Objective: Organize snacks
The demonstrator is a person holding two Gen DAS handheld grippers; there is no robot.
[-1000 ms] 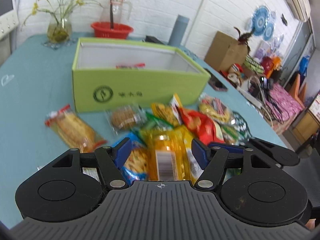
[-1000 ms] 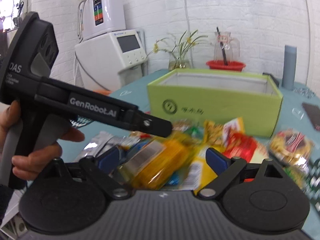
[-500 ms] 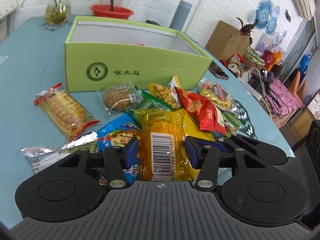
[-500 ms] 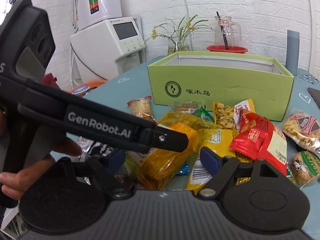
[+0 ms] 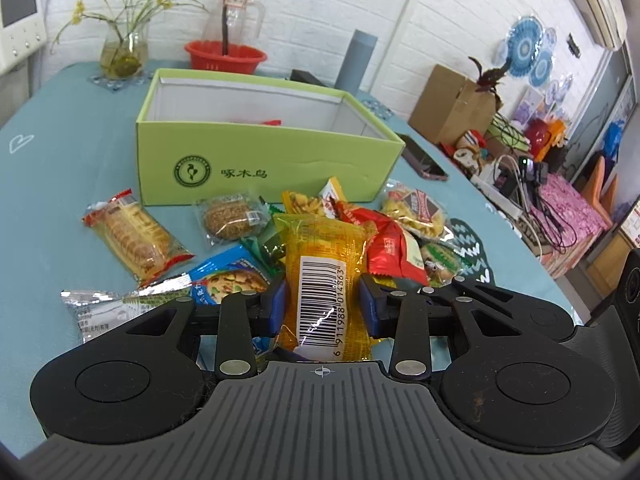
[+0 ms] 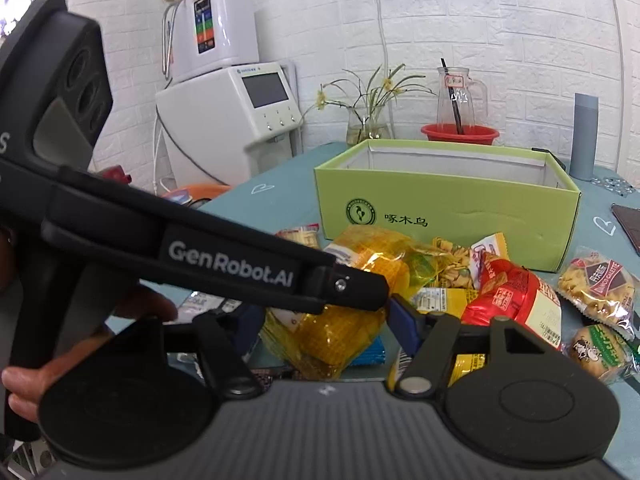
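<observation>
The teal counter [image 5: 60,184] carries everything here, and the biggest thing on it is an open green box [image 5: 264,168] with white inner walls; a bit of red wrapper shows over its near edge. Behind the box stand a red basin [image 5: 225,56], a glass pitcher [image 5: 234,12], a vase of yellow flowers [image 5: 122,52] and a grey bottle [image 5: 360,60]; a phone [image 5: 422,162] lies beside its right end.

In front of the box the snacks lie in a loose pile: a cracker pack [image 5: 134,236] well to the left, a round cookie [image 5: 230,220], a blue bag [image 5: 224,280], a red packet [image 5: 394,250] and a silver wrapper [image 5: 104,308].

The left gripper [image 5: 322,308] has its blue fingers [image 5: 276,306] closed against the sides of a yellow packet [image 5: 324,280], barcode facing the camera, raised over the pile.

The right gripper [image 6: 328,328] sits close beside it, fingers [image 6: 402,322] spread apart with the yellow packet between them, touching nothing that can be seen.
</observation>
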